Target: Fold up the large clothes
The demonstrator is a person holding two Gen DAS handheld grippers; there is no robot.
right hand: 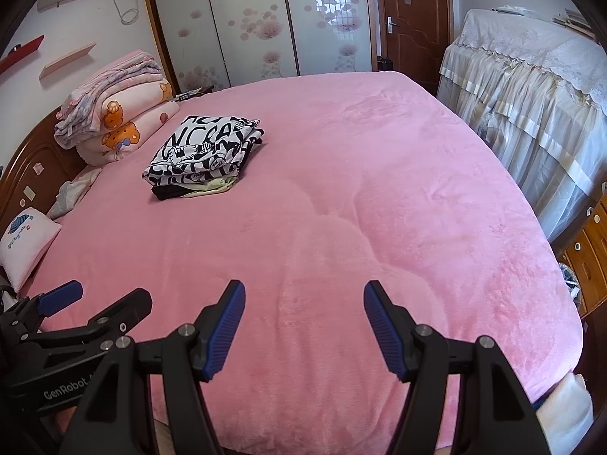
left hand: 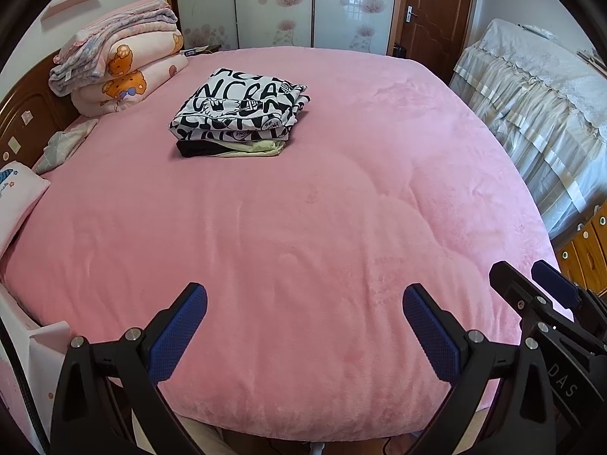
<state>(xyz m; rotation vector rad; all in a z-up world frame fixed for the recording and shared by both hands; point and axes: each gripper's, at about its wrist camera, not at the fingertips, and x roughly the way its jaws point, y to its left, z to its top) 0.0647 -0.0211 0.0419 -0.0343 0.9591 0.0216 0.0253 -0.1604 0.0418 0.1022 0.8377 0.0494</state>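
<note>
My left hand-held gripper (left hand: 303, 326) and my right hand-held gripper (right hand: 303, 322) both stand spread and hold nothing, above the near edge of the bed (left hand: 303, 227) with its soft pink fleece cover. Well apart, near the folded quilts (left hand: 125, 60), lies the stack of folded clothes (left hand: 239, 113): a black-and-white lettered garment on top, pale yellow and black pieces beneath.

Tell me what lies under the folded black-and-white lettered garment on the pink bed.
Under the black-and-white lettered garment lie a folded pale yellow-green piece and a black piece. Only their edges show; the rest is covered.
</note>
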